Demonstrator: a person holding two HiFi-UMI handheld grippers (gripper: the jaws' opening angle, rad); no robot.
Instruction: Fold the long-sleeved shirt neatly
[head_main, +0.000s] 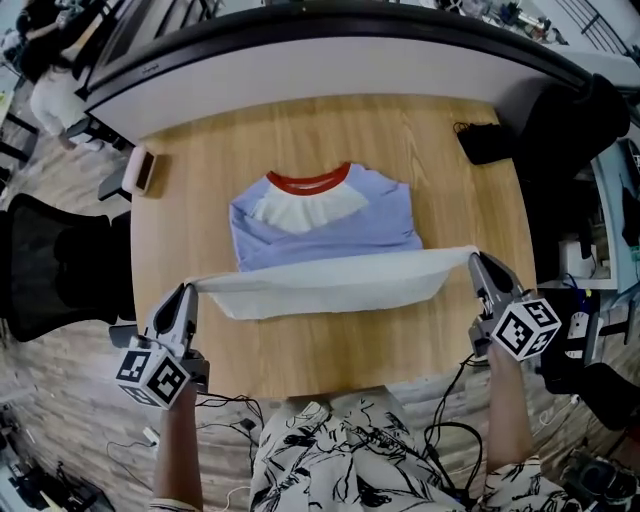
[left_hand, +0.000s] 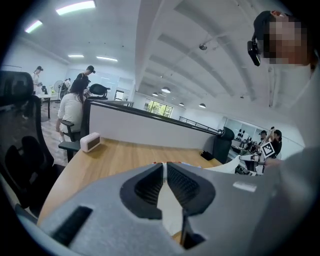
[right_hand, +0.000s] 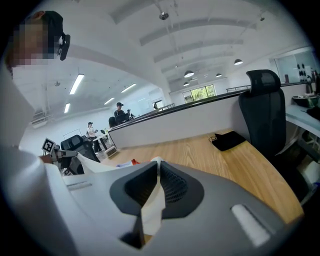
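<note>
Left gripper (head_main: 188, 292), right gripper (head_main: 478, 262): jaws nearly closed, each pinching corner of white cloth. That cloth is shirt (head_main: 330, 225) hem, stretched taut between them above table (head_main: 300, 125). Upper shirt lies flat mid-table, red collar away from person. No sleeves showing, so probably folded in already. Left to do: lay hem over toward collar, smooth. Head view gives whole span; only gripper views show cloth between pads.

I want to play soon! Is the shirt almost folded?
Partway. No sleeves stick out from the shirt, so they look already tucked in. Right now the left tool and right tool pinch its bottom edge, stretched between them. Still left: laying that edge up toward the red collar.
</note>
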